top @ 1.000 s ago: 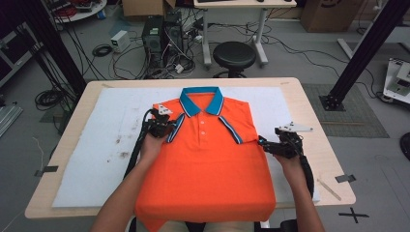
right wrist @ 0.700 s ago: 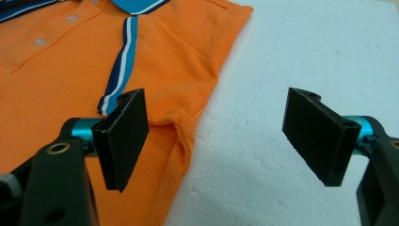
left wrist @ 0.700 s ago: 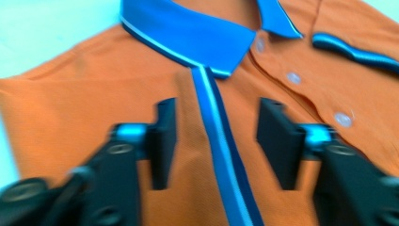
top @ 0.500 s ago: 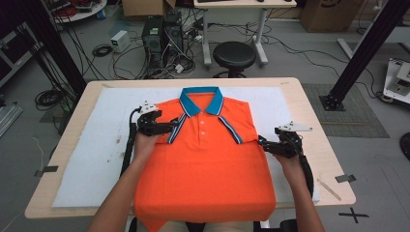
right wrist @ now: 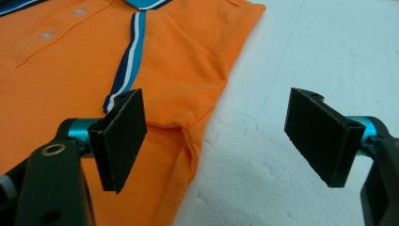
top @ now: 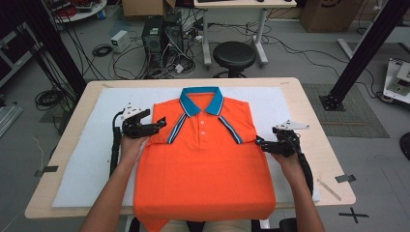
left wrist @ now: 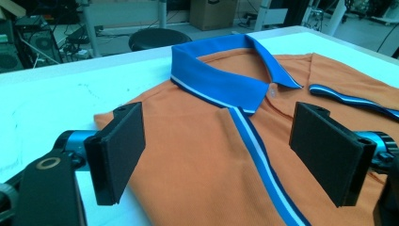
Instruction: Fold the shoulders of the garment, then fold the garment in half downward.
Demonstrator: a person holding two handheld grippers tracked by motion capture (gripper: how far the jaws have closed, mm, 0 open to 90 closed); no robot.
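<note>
Left gripper (top: 157,126) w/ flat black rectangular pads, matte, jaws just been opening, now released wide & nothing between them; it sits at the shirt's left edge, over the folded-in sleeve. Orange polo shirt (top: 203,164) lies flat, front up, centre of the counter (top: 309,104) on a white foam sheet (top: 92,159) w/ pebbly surface. Fabric is fine piqué knit; blue collar (top: 202,100) w/ white edge stripe, small buttons on the placket, blue-white striped sleeve trims angled inward. Both sleeves folded in, so body reads as a tall rectangle, hem near the person's side. Right gripper (top: 261,143) at the shirt's right edge, jaws released wide, one pad over orange cloth, other over foam.
</note>
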